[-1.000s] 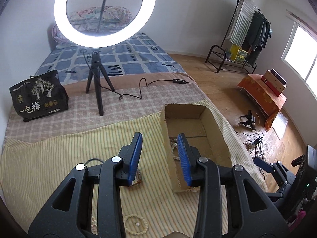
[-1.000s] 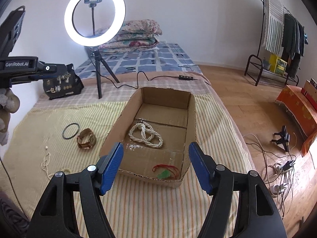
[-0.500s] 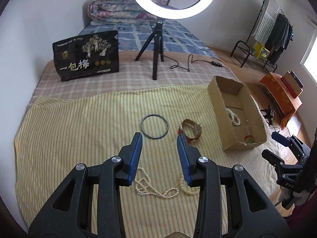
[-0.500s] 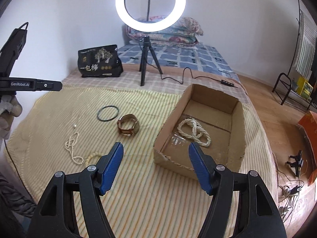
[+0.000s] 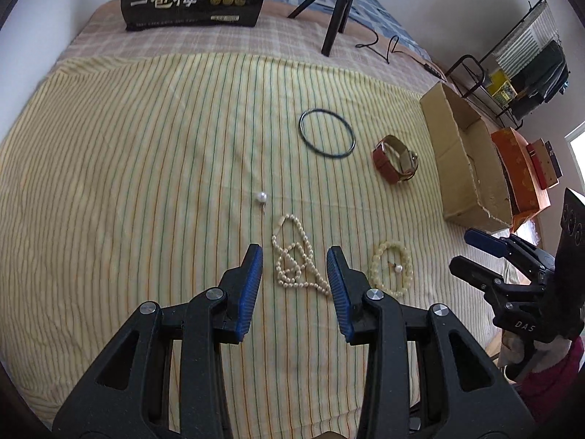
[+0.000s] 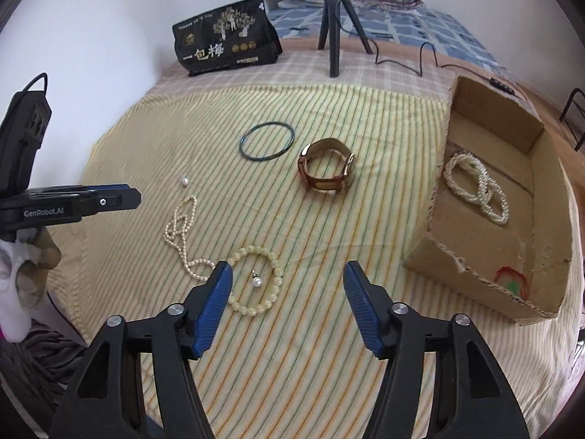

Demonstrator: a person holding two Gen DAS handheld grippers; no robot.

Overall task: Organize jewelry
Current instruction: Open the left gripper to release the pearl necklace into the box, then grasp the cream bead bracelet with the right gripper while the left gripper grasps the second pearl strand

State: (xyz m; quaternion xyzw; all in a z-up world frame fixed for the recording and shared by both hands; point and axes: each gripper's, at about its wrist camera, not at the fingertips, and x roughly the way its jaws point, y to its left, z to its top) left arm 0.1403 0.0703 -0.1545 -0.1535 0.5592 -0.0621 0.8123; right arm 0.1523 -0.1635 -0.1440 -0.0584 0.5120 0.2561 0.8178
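Note:
Loose jewelry lies on the striped yellow cloth. My left gripper [image 5: 295, 256] hangs open over a cream pearl necklace [image 5: 296, 285], which lies between its blue fingers, untouched. A pale bead bracelet [image 5: 373, 270] sits to its right. My right gripper [image 6: 287, 269] hovers beside that bead bracelet [image 6: 256, 311], its jaws closing with nothing pressed between them. A pearl stud [image 6: 257, 282] rests inside the bracelet. Farther off are a loose pearl [image 6: 185, 182], a dark bangle [image 6: 241, 145] and a brown-strap watch [image 6: 309, 175]. The cardboard box [image 6: 438, 267] at right holds a white pearl necklace [image 6: 479, 190].
A black printed bag [image 6: 226, 49] and a tripod [image 6: 334, 36] with its cable stand on the checked blanket behind the cloth. The left gripper [image 6: 135, 197] reaches in from the left edge. A red and green trinket [image 6: 512, 281] lies in the box's near corner.
Both grippers swung left, away from the box, and dropped toward the loose jewelry. The right jaws have narrowed; the left jaws kept their gap.

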